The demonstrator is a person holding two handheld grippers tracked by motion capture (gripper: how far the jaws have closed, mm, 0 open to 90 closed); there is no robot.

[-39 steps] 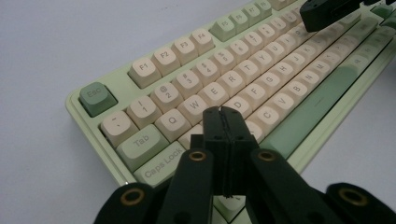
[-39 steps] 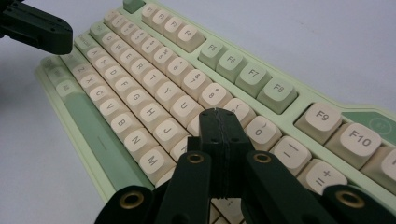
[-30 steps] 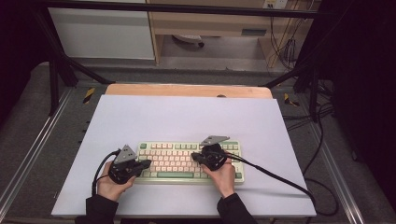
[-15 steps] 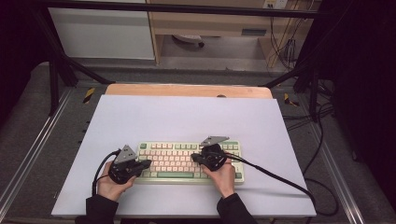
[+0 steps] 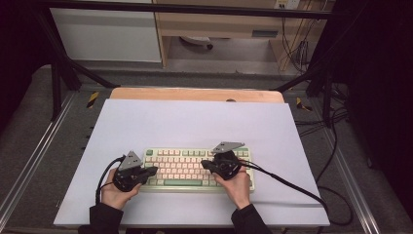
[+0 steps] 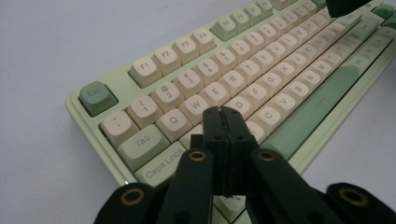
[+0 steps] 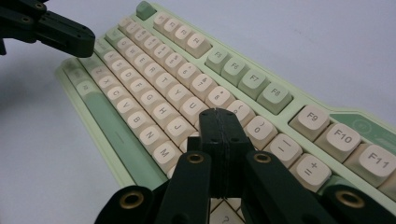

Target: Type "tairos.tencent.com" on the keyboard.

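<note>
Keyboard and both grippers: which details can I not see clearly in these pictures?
- Keyboard: legends too small to read in the high view.
- Left gripper: its shut jaws cover the keys beneath in the left gripper view, so contact cannot be told.
- Right gripper: its shut jaws likewise hide the keys under them in the right gripper view.
- Far keys: blurred in both gripper views.

Keyboard (image 6: 261, 88) matt plastic, smooth keycaps; table (image 5: 195, 122) matt white.
</note>
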